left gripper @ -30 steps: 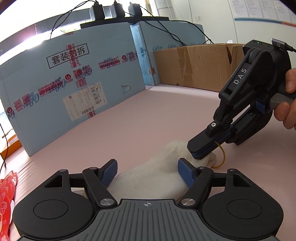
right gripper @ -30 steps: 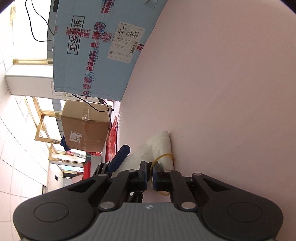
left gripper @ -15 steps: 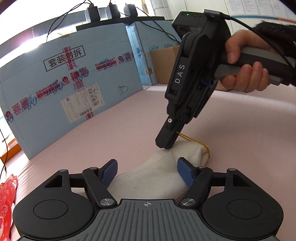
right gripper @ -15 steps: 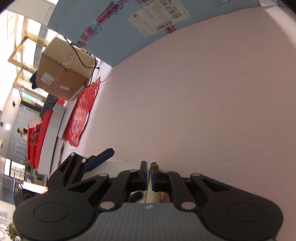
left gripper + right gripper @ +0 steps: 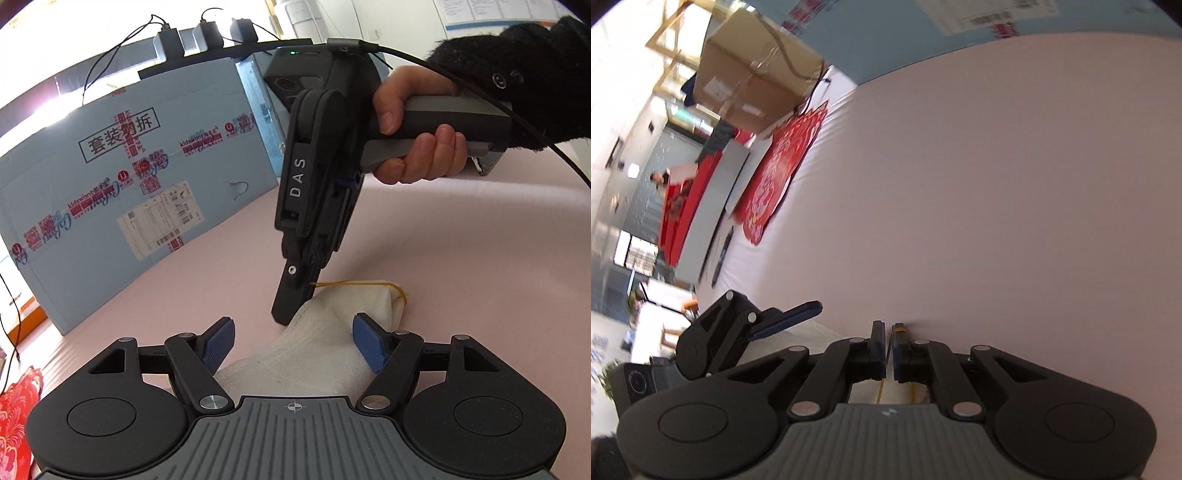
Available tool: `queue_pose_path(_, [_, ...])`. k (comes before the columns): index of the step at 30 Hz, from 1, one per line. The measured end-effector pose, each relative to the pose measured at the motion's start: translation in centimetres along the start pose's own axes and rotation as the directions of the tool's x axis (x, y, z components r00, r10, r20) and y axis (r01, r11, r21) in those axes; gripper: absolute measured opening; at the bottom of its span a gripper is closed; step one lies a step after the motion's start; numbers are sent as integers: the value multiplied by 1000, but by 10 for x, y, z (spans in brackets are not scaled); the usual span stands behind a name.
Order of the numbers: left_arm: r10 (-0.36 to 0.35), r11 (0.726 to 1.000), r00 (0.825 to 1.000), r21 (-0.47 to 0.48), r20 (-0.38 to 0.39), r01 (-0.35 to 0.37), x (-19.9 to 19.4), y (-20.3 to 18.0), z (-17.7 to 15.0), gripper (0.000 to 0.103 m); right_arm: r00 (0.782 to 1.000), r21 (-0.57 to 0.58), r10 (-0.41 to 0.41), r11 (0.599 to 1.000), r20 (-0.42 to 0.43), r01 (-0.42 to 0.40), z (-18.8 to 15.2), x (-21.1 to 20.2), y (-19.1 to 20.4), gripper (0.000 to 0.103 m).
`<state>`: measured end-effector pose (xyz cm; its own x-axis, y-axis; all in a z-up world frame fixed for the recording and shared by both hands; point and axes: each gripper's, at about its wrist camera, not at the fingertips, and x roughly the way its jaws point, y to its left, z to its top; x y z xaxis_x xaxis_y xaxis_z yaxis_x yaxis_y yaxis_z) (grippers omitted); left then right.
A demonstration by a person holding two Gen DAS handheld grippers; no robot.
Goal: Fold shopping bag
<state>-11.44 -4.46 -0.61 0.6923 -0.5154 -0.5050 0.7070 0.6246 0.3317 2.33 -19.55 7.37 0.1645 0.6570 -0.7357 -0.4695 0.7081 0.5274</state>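
Observation:
A white shopping bag (image 5: 314, 354), folded into a thick bundle, lies on the pink table (image 5: 480, 295). My left gripper (image 5: 291, 339) holds it, a blue pad pressing each side. A thin yellow rubber band (image 5: 354, 283) is stretched over the bundle's far end. My right gripper (image 5: 286, 306), in a person's hand (image 5: 417, 147), points steeply down at the far left corner of the bundle and is shut on the band. In the right wrist view the band (image 5: 881, 387) runs between the closed pads of the right gripper (image 5: 889, 343), and the left gripper's finger (image 5: 786, 319) shows at the left.
A large blue cardboard box (image 5: 110, 192) stands along the table's back, with chargers and cables on top. A brown carton (image 5: 750, 74) and red paper cut-outs (image 5: 775, 184) lie off to the left. Bare pink table stretches to the right of the bag.
The right gripper swung from the bag's right end up and over to its far left corner and rolled nearly upright, drawing the yellow band across the end. The left gripper kept still.

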Motion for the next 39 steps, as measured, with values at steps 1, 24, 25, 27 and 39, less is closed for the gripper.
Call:
queue_pose_path(1, [-4, 1000, 1000, -5, -2, 4, 0, 1, 0, 71, 1000, -22, 16, 1000, -16, -17, 1, 5, 4, 6])
queue_pose_path(24, [-196, 951, 980, -252, -43, 179, 8, 40, -5, 70, 918, 226, 244, 920, 313, -321, -110, -64, -62, 27])
queue_pose_path(25, [-195, 951, 980, -252, -42, 179, 8, 41, -5, 70, 909, 242, 250, 909, 333, -339, -115, -63, -65, 27])
queue_pose_path(27, [-187, 955, 981, -242, -41, 172, 7, 39, -5, 70, 901, 266, 251, 897, 354, -354, -126, -62, -68, 27])
queue_pose_path(39, [-164, 963, 986, -225, -40, 151, 7, 36, -5, 71, 905, -36, -124, 988, 407, 151, -116, -65, -10, 41])
